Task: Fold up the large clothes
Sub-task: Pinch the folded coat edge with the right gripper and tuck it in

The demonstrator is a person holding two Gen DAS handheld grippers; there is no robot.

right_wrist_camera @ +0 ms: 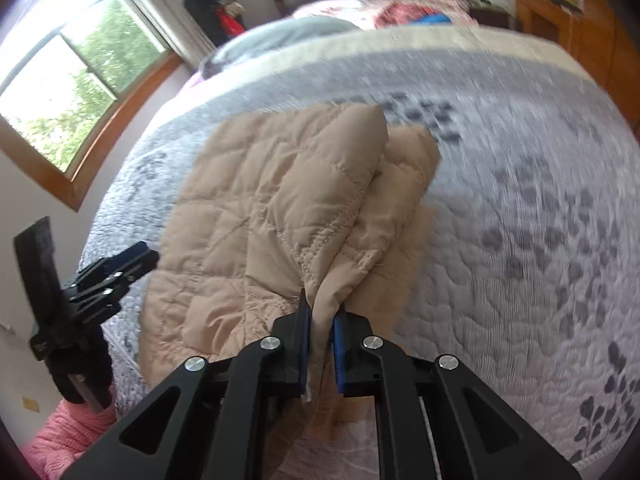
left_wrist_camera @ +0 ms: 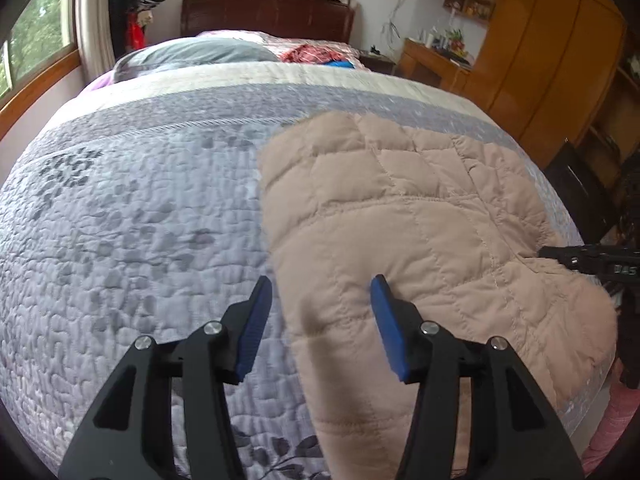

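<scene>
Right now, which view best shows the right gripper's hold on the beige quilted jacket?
The right wrist view: right gripper pinches a beige quilted jacket fold. The left wrist view shows only its tip at the edge.

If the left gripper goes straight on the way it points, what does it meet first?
Most likely the tan quilted jacket: its left edge lies between the open left gripper's fingers. Depth is unclear; the bed quilt lies alongside.

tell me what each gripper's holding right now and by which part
The right gripper is shut on the beige quilted jacket, pinching a bunched fold at its near edge. The left gripper holds nothing; its jaws stand open.
</scene>
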